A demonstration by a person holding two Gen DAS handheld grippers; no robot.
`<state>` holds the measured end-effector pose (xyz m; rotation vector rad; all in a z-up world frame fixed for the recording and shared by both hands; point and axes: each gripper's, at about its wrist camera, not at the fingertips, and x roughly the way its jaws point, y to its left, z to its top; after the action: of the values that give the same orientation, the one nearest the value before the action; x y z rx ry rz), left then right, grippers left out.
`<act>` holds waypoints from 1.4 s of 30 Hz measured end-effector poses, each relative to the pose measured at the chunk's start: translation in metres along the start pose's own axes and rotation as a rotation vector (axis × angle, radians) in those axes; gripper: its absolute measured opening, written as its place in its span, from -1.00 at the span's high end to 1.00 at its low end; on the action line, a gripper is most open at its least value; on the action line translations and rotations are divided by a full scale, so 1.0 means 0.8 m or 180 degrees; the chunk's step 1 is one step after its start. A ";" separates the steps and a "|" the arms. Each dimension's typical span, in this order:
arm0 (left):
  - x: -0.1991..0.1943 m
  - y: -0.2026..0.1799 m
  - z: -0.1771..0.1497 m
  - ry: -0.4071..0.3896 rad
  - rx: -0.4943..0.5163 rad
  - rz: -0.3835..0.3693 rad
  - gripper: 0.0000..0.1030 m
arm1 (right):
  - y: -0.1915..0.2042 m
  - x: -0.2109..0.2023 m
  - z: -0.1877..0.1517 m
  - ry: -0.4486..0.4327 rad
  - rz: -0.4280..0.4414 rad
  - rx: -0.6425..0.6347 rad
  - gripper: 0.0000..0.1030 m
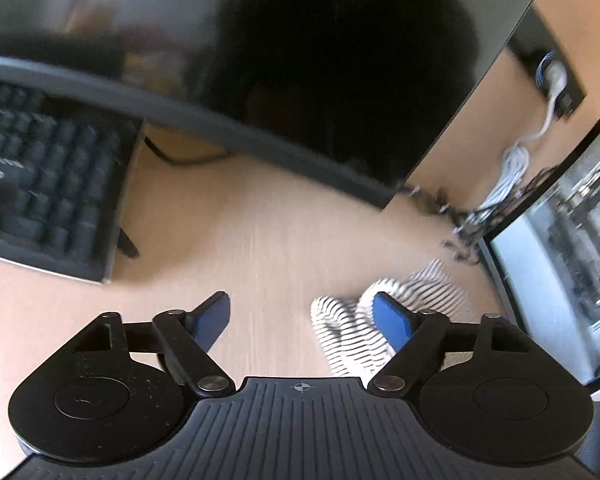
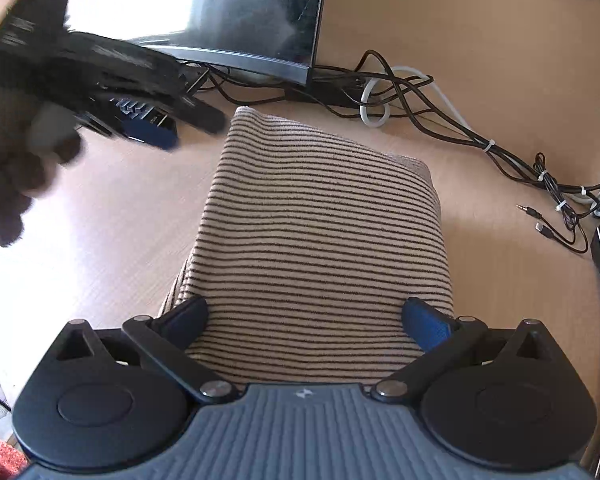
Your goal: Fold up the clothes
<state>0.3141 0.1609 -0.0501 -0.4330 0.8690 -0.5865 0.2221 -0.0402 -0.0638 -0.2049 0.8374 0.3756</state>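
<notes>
The striped garment [image 2: 320, 232] lies folded into a compact rectangle on the wooden counter [image 2: 500, 280], filling the middle of the right wrist frame. Its stripes are thin and dark on a beige ground, and its far edge reaches up toward the tangle of black and white cables [image 2: 400, 96] at upper centre. The right claw [image 2: 306, 320] sits at the lower edge of that frame with its two blue-padded fingers spread wide, one over each near corner of the fold; whether the pads touch the cloth cannot be told. It grips nothing.

In the upper left of the same frame the left claw [image 2: 148, 120] appears blurred, carried by a dark gloved hand [image 2: 16, 168], above the counter and just beside the garment's far left corner. A monitor [image 2: 240, 8] stands behind it at the top of the frame.

In the left wrist frame the left claw [image 1: 302, 316] shows its blue fingers well apart, with bare counter [image 1: 260, 248] between them and nothing clamped. The garment [image 1: 352, 332] shows as a rumpled striped edge at lower right, partly behind the right-hand finger. A black keyboard [image 1: 48, 184] lies at the left of the frame, a large dark monitor [image 1: 300, 60] fills the top, and a second screen [image 1: 560, 248] stands at the right edge with white cable [image 1: 512, 168] near it
</notes>
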 end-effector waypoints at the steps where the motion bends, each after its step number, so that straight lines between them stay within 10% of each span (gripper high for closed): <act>1: -0.008 -0.006 0.001 -0.0009 0.0021 -0.0080 -0.14 | 0.001 0.000 0.000 0.0001 -0.0008 0.0003 -1.00; 4: -0.030 -0.023 0.003 -0.0034 0.0084 -0.0319 0.29 | 0.003 0.002 0.002 0.0007 -0.0019 0.0016 -1.00; 7: -0.044 -0.037 0.004 -0.0032 0.0128 -0.0503 0.30 | 0.003 0.002 0.002 0.0009 -0.0027 0.0027 -1.00; 10: 0.005 -0.025 -0.004 0.0176 0.0036 -0.0279 0.35 | 0.003 0.000 0.002 -0.0001 -0.0028 0.0050 -1.00; 13: 0.043 -0.004 -0.008 0.0273 -0.0147 -0.0127 0.95 | -0.003 -0.012 0.006 -0.0061 -0.0011 0.0115 -1.00; 19: 0.060 0.023 0.003 0.0273 -0.0347 -0.0179 0.93 | -0.016 -0.051 0.027 -0.0409 0.0040 0.0219 -1.00; 30: 0.064 0.021 0.008 0.0183 -0.0361 -0.0002 0.93 | 0.028 0.022 0.009 0.0104 -0.0537 -0.0116 -1.00; 33: 0.034 -0.009 0.008 0.0056 0.0129 0.0161 0.56 | 0.027 0.019 0.004 0.0092 -0.0529 -0.0085 -1.00; 35: 0.012 -0.017 0.003 -0.0004 0.0299 0.0296 -0.12 | 0.025 0.019 0.003 0.0085 -0.0532 -0.0035 -1.00; 42: 0.020 -0.003 -0.028 0.0611 0.0151 0.0180 -0.32 | 0.024 0.018 0.006 0.0109 -0.0511 0.0122 -1.00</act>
<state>0.3035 0.1462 -0.0708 -0.3114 1.0452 -0.6019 0.2266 -0.0177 -0.0719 -0.2418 0.8550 0.2060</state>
